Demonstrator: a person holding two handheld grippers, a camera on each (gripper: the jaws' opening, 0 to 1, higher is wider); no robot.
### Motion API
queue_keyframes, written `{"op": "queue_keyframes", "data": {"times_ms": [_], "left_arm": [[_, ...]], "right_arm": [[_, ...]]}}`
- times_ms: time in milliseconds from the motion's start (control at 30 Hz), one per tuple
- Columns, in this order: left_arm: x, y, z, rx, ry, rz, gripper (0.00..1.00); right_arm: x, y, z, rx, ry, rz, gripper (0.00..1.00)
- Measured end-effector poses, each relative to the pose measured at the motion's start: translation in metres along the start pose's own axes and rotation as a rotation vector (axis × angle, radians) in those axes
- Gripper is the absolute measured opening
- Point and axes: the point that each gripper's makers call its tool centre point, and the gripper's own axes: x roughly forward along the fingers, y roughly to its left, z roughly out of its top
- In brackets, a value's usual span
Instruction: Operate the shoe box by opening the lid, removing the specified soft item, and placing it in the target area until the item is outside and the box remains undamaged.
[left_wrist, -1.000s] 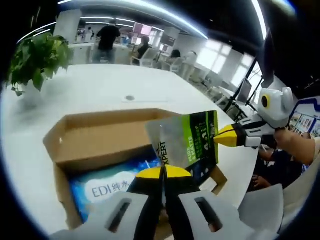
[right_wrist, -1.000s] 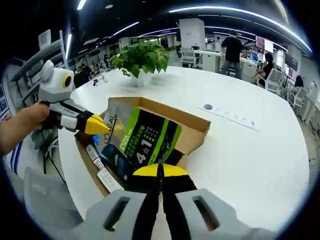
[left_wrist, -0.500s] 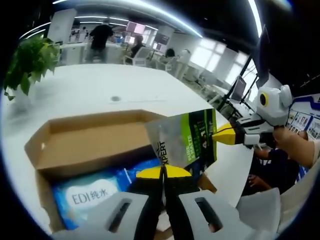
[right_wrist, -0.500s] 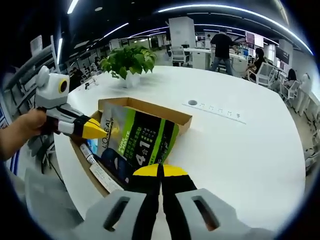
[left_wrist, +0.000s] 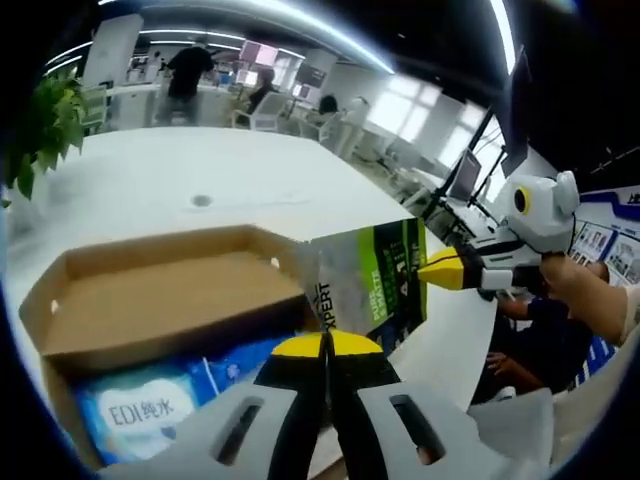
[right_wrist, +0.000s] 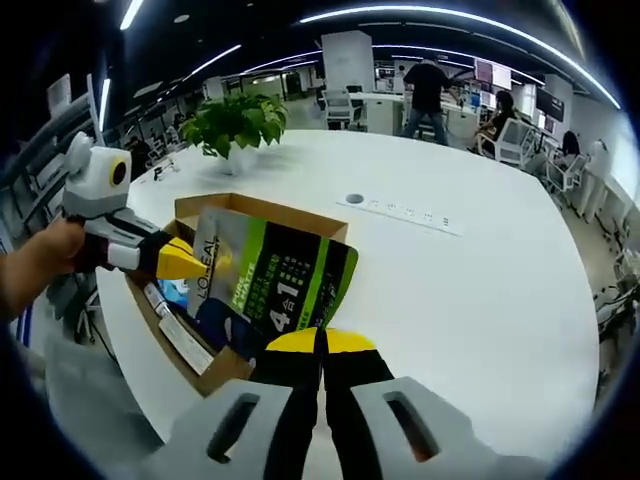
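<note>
Two grippers: both are clamped on one soft pouch, each at an opposite edge, holding it up above the open box.
Left gripper (right_wrist: 190, 262): in the right gripper view it comes in from the left, held by a hand (right_wrist: 35, 265); its yellow tips are pinched closed on the pouch's edge by the "L'OREAL" lettering.
Shoe box (left_wrist: 150, 290): brown cardboard, open on top, standing on the white table (left_wrist: 180, 185); in the left gripper view its lid flap lies back to the left and rear.
Blue pack (left_wrist: 150, 405): lies inside the box at the left, white label reading "EDI", partly under the box wall.
Other box contents: in the right gripper view, slim white items (right_wrist: 175, 330) lie along the near inside wall; what they are cannot be read.
Pouch (right_wrist: 270, 290): grey, green and dark blue, marked "4 in 1"; it hangs tilted, lifted clear of the box interior, over the box's right end.
Right gripper (left_wrist: 440, 270): in the left gripper view it enters from the right, yellow tips pressed together on the pouch's green edge.
Plant (right_wrist: 228, 122): green, potted, on the far side of the table, well apart from the box.
Background: office desks with several people standing and sitting.
</note>
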Motion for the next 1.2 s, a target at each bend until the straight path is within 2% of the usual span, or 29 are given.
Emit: {"op": "queue_keyframes", "data": {"times_ms": [400, 867, 1067, 1200], "left_arm": [[0.028, -0.012, 0.008, -0.003, 0.011, -0.034, 0.0], [0.059, -0.034, 0.005, 0.018, 0.055, -0.074, 0.0], [0.073, -0.034, 0.001, 0.033, 0.081, -0.076, 0.0], [0.081, -0.035, -0.003, 0.071, 0.111, -0.071, 0.0]], "right_arm": [[-0.005, -0.032, -0.011, 0.017, 0.024, -0.052, 0.0], [-0.011, -0.064, -0.024, 0.05, 0.049, -0.101, 0.0], [-0.007, -0.074, -0.033, 0.057, 0.066, -0.116, 0.0], [-0.002, -0.08, -0.041, 0.063, 0.081, -0.124, 0.0]]}}
